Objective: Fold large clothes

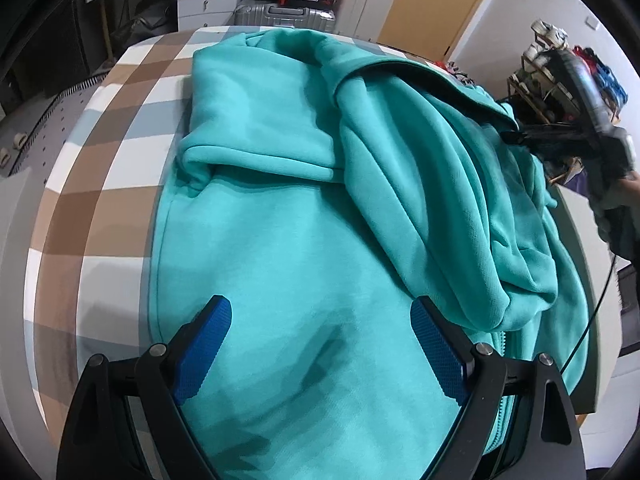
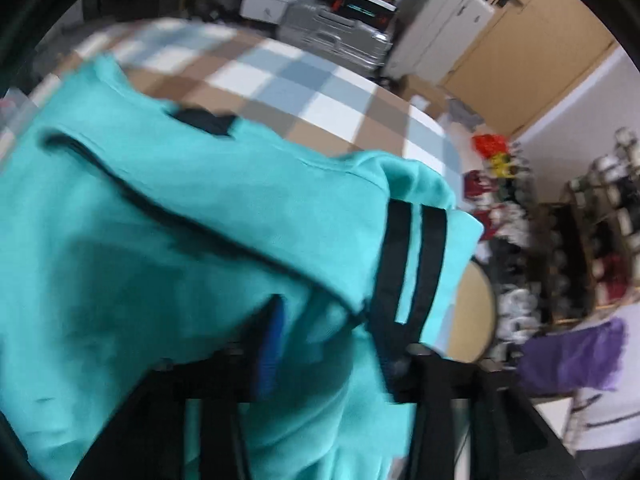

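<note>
The left gripper (image 1: 320,344) hangs with its blue pads (image 1: 208,348) wide apart just above the near part of the teal sweatshirt (image 1: 288,216), nothing pinched between them; the garment spreads from there toward the far edge of the checked tablecloth (image 1: 100,184), a sleeve folded across its far left. The right gripper (image 2: 332,344) – blurred – has teal cloth bunched between its jaws; whether they clamp it I cannot tell. Its lifted fold, a cuff with two black stripes (image 2: 412,264), hangs at the sweatshirt's right edge; a silver suitcase (image 1: 284,16) stands beyond the table.
</note>
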Motion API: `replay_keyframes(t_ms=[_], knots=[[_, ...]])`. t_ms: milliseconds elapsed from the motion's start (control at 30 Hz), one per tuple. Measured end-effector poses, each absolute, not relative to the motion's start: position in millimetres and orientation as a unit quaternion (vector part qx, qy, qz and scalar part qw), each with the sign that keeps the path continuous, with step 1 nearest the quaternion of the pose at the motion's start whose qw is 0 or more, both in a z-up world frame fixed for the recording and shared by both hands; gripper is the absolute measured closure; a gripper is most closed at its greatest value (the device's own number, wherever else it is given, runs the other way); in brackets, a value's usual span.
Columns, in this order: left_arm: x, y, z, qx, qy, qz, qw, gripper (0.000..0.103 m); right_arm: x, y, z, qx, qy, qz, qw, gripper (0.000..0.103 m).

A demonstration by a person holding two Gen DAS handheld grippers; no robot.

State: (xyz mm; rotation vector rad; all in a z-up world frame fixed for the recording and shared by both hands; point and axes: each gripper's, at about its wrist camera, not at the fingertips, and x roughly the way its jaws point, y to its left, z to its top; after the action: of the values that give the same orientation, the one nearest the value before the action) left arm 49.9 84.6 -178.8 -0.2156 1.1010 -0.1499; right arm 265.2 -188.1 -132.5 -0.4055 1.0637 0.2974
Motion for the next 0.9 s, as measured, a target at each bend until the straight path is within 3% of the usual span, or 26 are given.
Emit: replay_keyframes(t_ms=[133,267,367,433,567,700,900], knots=[[51.1,88.9,-176.1,-0.121,0.518,-0.080,0.843,0.015,268.9,-196.6,-101.5,-0.052,0.478,0.181,0.858,0.049],[49.8,85.9,-176.5,-0.119,0.519,-0.079,0.843,0.015,296.1,-187.0,-119.0,-0.001,0.505,0.150,0.850,0.050],[51.1,85.9,-176.7,-0.114,0.519,-0.077,0.844,0.015,311.8,-178.1,-168.2,-0.016,0.571,0.105,0.814,0.070],[52.3,86.9,-176.9,-0.112,0.518,-0.074,0.845,0.015,304.8,-168.1,-184.6,-0.057,0.559,0.098,0.822,0.073],[52.1,90.4,-176.2,-0.116,0.519,-0.077,0.843,0.015,299.6,-161.0,-174.6,-0.072,0.560,0.093,0.820,0.072],[50.5,92.0,-174.7,-0.120,0.518,-0.079,0.843,0.015,294.5,-159.6,-141.0,0.001,0.540,0.132,0.831,0.069],[48.3,92.9,-175.3,-0.125,0.519,-0.076,0.842,0.015,287.3,-92.0,-124.0,-0.009,0.527,0.185,0.829,0.063]])
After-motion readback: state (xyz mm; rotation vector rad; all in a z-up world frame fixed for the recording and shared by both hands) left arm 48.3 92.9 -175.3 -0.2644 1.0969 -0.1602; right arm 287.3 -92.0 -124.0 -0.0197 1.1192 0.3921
